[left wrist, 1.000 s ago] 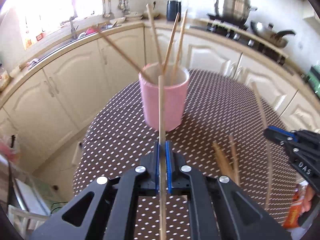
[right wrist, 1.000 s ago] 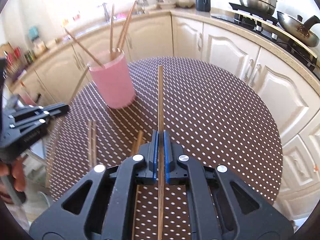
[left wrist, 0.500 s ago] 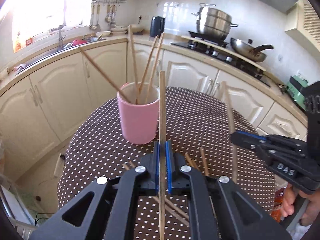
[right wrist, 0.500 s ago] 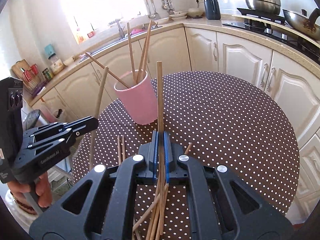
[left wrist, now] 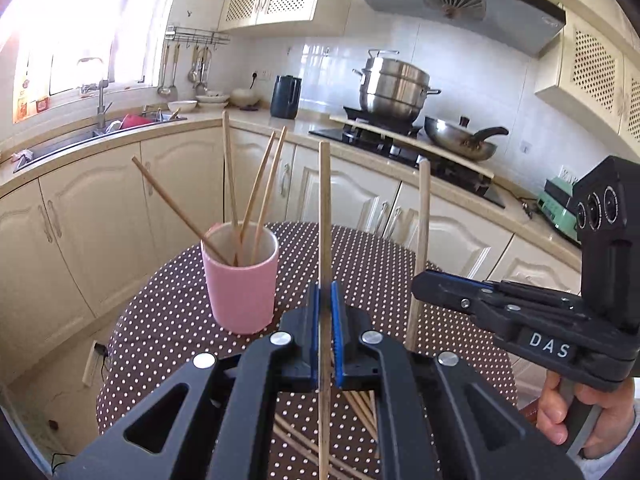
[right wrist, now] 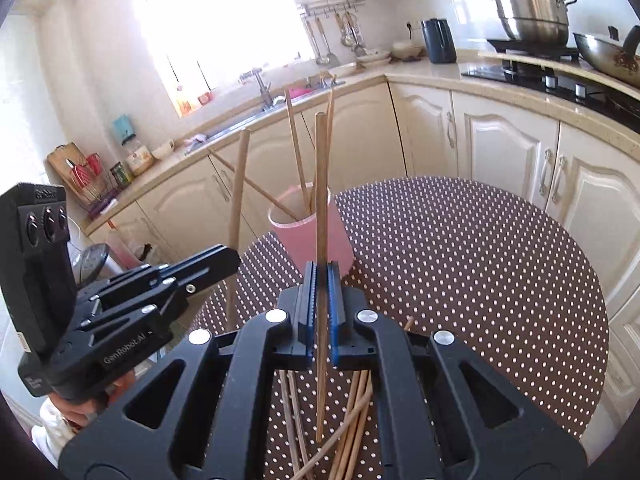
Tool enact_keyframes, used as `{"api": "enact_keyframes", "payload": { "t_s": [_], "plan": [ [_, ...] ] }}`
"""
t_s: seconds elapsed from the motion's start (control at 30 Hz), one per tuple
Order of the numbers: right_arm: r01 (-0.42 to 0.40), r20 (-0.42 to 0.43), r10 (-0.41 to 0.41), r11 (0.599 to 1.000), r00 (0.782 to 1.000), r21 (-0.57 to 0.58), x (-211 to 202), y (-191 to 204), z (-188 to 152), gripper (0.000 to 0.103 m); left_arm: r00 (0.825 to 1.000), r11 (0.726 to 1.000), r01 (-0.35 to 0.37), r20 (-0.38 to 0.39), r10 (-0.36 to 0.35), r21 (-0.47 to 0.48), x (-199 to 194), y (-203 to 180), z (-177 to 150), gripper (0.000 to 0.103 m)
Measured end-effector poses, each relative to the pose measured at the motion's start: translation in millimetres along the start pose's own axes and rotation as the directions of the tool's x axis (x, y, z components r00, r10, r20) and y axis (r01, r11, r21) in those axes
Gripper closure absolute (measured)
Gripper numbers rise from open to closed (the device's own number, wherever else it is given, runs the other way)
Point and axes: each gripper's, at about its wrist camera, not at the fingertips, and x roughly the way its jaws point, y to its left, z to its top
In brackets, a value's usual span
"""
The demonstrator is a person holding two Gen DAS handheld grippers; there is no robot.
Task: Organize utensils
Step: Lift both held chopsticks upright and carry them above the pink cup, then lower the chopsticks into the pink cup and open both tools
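A pink cup (left wrist: 241, 282) stands on the dotted round table (left wrist: 168, 320) and holds several wooden chopsticks (left wrist: 256, 196). It also shows in the right wrist view (right wrist: 304, 236). My left gripper (left wrist: 325, 300) is shut on one upright chopstick (left wrist: 325, 208), to the right of the cup. My right gripper (right wrist: 321, 280) is shut on another upright chopstick (right wrist: 321, 184), in front of the cup. Each gripper shows in the other's view, right (left wrist: 424, 280) and left (right wrist: 228, 258). Several loose chopsticks (right wrist: 352, 420) lie on the table under the grippers.
Cream cabinets (left wrist: 100, 216) curve round behind the table. A sink with a tap (left wrist: 100, 100) is at the left. A steel pot (left wrist: 392, 88) and a wok (left wrist: 460, 140) sit on the stove at the back right. A dark kettle (left wrist: 285, 97) stands on the counter.
Both grippers have risen and tilted up with their chopsticks, which now stand upright. The cup looks farther away and lower in both views, and the two grippers have come closer together.
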Motion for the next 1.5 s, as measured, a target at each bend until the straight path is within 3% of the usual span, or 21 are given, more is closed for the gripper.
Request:
{"api": "enact_keyframes", "payload": {
  "t_s": [0.3, 0.47, 0.57, 0.77, 0.93, 1.03, 1.2, 1.5],
  "plan": [
    [-0.027, 0.067, 0.027, 1.000, 0.997, 0.005, -4, 4, 20, 0.097, 0.996, 0.999, 0.035, 0.083, -0.033, -0.019, 0, 8, 17, 0.097],
    [-0.037, 0.126, 0.037, 0.999, 0.991, -0.010, -7, 10, 39, 0.097, 0.981, 0.999, 0.036, 0.190, -0.031, -0.026, -8, 14, 35, 0.097],
    [-0.040, 0.169, 0.043, 0.999, 0.985, -0.023, -8, 15, 55, 0.097, 0.960, 0.999, 0.020, 0.279, -0.010, -0.033, -15, 18, 50, 0.097],
    [-0.024, 0.274, 0.038, 0.998, 0.961, -0.054, -4, 26, 83, 0.097, 0.896, 0.998, -0.024, 0.442, 0.047, -0.059, -18, 30, 81, 0.097],
    [-0.007, 0.341, 0.025, 0.998, 0.940, -0.055, 13, 27, 100, 0.097, 0.852, 0.993, -0.068, 0.512, 0.110, -0.100, -7, 43, 96, 0.097],
    [0.006, 0.370, 0.015, 0.998, 0.929, -0.057, 23, 29, 108, 0.097, 0.842, 0.989, -0.080, 0.523, 0.135, -0.127, 5, 53, 101, 0.097],
    [0.028, 0.390, -0.001, 0.998, 0.921, -0.064, 41, 29, 112, 0.097, 0.849, 0.986, -0.089, 0.507, 0.150, -0.143, 31, 65, 103, 0.097],
    [0.057, 0.354, -0.019, 0.993, 0.935, -0.098, 70, 29, 100, 0.097, 0.878, 0.987, -0.093, 0.456, 0.145, -0.134, 55, 77, 85, 0.097]
  ]
}}
